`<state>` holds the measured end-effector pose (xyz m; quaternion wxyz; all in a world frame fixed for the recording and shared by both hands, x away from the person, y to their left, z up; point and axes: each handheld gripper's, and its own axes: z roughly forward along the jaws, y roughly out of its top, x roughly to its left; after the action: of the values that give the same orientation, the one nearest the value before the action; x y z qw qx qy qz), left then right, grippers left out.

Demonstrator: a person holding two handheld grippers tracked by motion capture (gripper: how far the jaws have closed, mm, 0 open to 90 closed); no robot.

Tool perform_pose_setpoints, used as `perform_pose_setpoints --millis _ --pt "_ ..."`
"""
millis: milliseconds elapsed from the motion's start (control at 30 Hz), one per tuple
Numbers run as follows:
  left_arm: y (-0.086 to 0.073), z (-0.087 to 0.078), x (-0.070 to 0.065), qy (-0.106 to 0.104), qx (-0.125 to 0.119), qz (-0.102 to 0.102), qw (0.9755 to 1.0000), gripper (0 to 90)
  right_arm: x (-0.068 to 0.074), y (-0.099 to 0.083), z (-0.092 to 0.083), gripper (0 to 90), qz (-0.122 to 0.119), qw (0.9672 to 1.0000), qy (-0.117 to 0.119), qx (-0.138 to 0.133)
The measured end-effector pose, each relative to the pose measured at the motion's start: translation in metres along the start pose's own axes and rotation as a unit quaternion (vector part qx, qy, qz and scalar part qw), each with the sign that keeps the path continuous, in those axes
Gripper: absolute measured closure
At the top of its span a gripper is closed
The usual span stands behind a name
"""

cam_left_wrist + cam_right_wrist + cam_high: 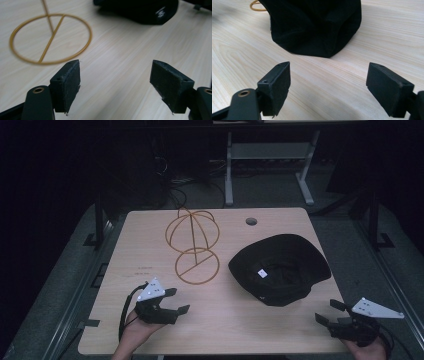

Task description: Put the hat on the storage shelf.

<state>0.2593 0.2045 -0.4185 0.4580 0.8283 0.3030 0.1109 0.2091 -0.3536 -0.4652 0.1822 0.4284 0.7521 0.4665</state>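
Observation:
A black brimmed hat (280,267) lies upside down on the right half of the light wood table (150,245), a small white label showing inside it. Left of it stands a gold wire hat stand (192,240) with a round ring base (50,37). My left gripper (181,301) hovers near the front left, just below the ring base, jaws open with only bare wood between them. My right gripper (330,311) sits at the front right corner, open and empty, pointing at the hat's brim (317,27). In the left gripper view the hat (140,10) lies beyond the left gripper (116,85).
A round cable hole (251,221) sits in the table's far edge. Beyond the table stand a grey desk frame (270,165) and loose cables on a dark floor. Open wood lies between the two grippers along the front edge.

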Motion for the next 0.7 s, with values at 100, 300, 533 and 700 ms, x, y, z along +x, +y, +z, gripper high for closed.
perform_pose_setpoints --millis 100,300,533,700 --pt "0.017 0.007 -0.012 -0.017 -0.001 0.019 0.9997 24.3 0.000 0.000 0.002 18.6 -0.003 1.0000 0.003 0.003" --pt "0.043 0.022 -0.032 -0.046 0.004 0.054 0.9975 24.4 -0.002 -0.001 0.000 18.3 0.002 1.0000 0.003 0.002" --pt "0.063 0.036 -0.048 -0.063 0.014 0.081 0.9946 24.3 -0.001 0.000 -0.001 18.3 0.002 1.0000 0.006 -0.004" --pt "0.082 0.049 -0.058 -0.079 0.014 0.095 0.9922 24.3 -0.001 -0.001 0.000 18.3 -0.001 1.0000 0.008 -0.001"
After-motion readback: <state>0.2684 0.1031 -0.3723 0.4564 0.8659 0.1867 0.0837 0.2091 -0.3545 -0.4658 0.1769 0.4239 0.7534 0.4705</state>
